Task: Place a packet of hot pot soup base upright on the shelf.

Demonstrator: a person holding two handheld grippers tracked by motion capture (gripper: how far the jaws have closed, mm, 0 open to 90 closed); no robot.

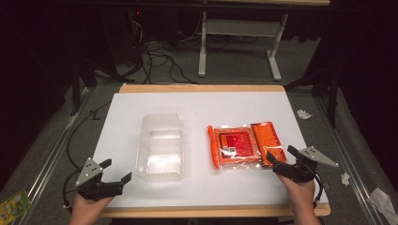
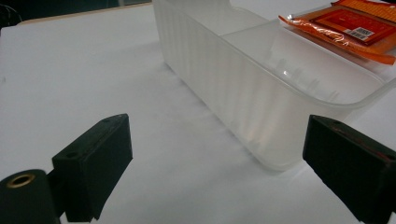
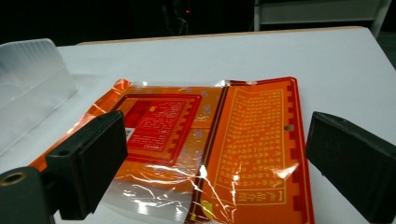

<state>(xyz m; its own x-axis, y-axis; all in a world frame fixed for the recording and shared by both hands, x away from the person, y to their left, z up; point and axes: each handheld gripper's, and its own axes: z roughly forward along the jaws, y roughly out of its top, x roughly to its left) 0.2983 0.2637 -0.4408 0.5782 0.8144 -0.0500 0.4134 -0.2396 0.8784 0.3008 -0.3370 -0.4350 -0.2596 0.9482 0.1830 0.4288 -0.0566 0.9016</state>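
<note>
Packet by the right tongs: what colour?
Orange with a red panel, in clear shiny wrap: packet. Best in the right gripper view.

The bench (image 1: 197, 101) has a white top with a pale wood edge. The tub (image 1: 160, 146) on it is clear, milky plastic with fine vertical ribbing on its walls. The packet (image 1: 246, 144) is bright orange under glossy clear wrap; its left part carries a deep red square panel with small pale print and a white barcode label, and its right part is an orange card (image 3: 254, 149) covered in columns of yellow characters inside a red block-pattern border. The left gripper (image 1: 115, 171) and right gripper (image 1: 279, 155) are black, each with a grey plate on top, and their fingers (image 2: 95, 158) are matt black. The floor (image 1: 44, 140) around is grey carpet.
</note>
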